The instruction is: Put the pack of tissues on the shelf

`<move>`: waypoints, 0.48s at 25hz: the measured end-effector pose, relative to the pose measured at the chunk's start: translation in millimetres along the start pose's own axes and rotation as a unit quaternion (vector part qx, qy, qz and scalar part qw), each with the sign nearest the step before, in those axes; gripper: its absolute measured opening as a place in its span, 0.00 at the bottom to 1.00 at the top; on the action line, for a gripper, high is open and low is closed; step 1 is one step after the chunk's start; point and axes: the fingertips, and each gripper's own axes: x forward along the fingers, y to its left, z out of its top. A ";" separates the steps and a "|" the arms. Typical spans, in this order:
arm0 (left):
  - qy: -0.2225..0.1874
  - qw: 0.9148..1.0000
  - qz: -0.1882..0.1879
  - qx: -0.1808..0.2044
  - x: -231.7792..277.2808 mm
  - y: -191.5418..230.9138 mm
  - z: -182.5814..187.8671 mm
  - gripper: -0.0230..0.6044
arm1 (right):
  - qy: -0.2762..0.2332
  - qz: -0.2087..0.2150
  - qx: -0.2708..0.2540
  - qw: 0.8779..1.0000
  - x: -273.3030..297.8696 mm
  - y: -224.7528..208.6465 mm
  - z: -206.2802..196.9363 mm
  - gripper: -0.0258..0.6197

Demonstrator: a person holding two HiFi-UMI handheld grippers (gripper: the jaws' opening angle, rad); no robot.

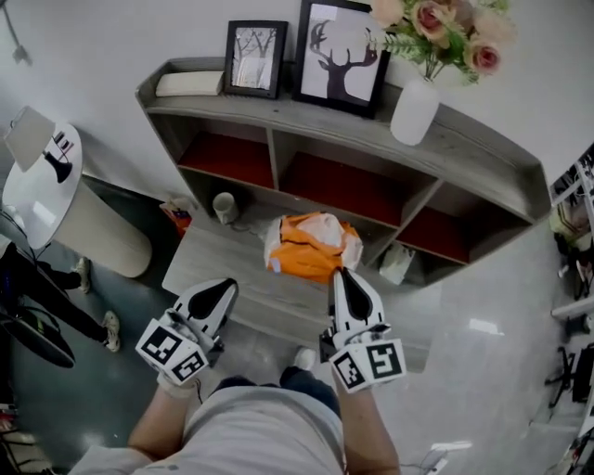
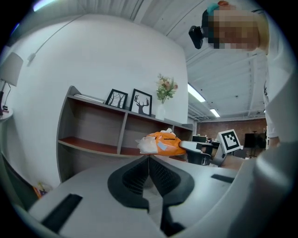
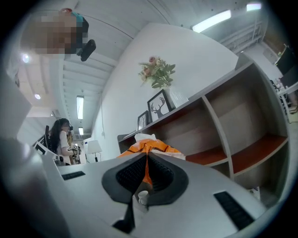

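A white wall backs a grey shelf point(image 1: 278, 121) with red-floored bays, and everything here is placed against that shelf. On its top board, from its left end, you have a flat white book point(image 1: 190, 83), a small framed tree print point(image 1: 254, 57), a larger deer print point(image 1: 342, 57), and a white vase point(image 1: 414, 109) of pink flowers point(image 1: 436, 28).

The pack of tissues point(image 1: 311, 249), in orange wrapping with a pale end, is out in front of the shelf's middle bays, off the shelf and not inside any compartment. Your right tool point(image 1: 342, 273) comes at it from the side away from the shelf. In the right gripper view the right tool point(image 3: 145, 159) is clamped on a fold of the orange wrapper, with the rest of the pack point(image 3: 150, 146) bulging beyond the tips toward the shelf.

Your left tool point(image 1: 226, 287) is further from the shelf than the pack and toward the shelf's left end, apart from the pack. In the left gripper view its two halves meet at the tip point(image 2: 149, 159) with nothing between them, and the pack point(image 2: 163, 142) shows beyond, level with the shelf's middle board.
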 end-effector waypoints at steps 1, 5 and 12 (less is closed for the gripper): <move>-0.002 1.000 0.006 0.000 5.3 -0.2 1.8 0.06 | -0.001 0.002 -0.002 1.000 4.6 -7.6 3.0 0.08; -0.005 1.000 0.026 -0.005 20.7 -0.2 5.4 0.06 | -0.007 0.000 -0.004 1.000 20.2 -35.6 14.0 0.08; -0.006 0.999 0.039 -0.004 30.8 7.1 13.5 0.06 | -0.016 -0.024 -0.012 0.999 55.1 -68.4 29.0 0.08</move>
